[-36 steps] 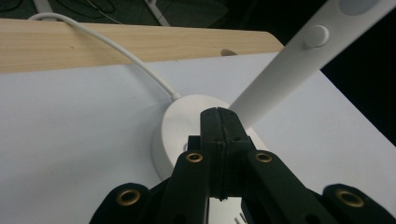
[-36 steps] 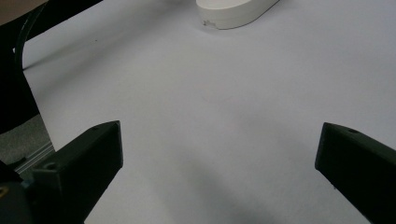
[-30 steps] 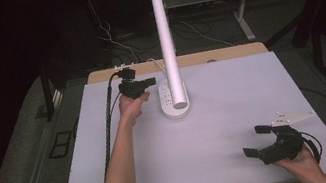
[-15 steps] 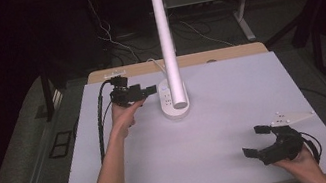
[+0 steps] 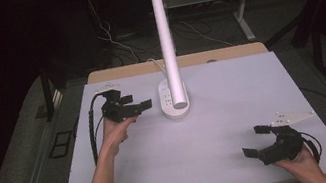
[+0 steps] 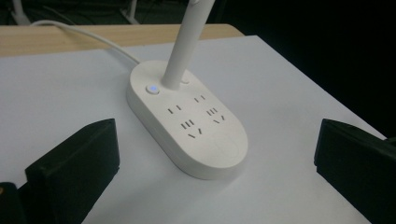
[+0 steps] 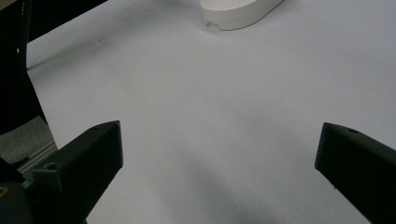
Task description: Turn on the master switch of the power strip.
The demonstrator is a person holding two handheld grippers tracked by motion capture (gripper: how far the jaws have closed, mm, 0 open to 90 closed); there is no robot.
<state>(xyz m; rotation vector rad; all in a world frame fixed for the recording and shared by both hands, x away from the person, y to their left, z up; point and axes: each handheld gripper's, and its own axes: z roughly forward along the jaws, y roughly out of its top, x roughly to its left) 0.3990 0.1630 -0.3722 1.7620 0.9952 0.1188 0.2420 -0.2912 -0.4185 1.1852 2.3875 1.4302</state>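
A white lamp (image 5: 174,97) stands at the back middle of the grey table (image 5: 224,162), and everything else is placed from it. A white cable (image 6: 84,37) runs from the rear of its oval base toward the wooden strip (image 5: 225,53) behind the table. Nothing lies between the lamp and either gripper.

The left gripper (image 5: 141,106) hovers just left of the lamp base, apart from it. Its jaws have just been opening and now stand wide, with nothing between them; they point at the base.

The right gripper (image 5: 257,141) rests well off, toward the near right corner of the table, jaws spread wide and empty.

The lamp's base lies with its long axis running front to back on the table, the socket holes toward the near end and a lit button (image 6: 152,88) by the stem. The long white tube rises from the back of the base.
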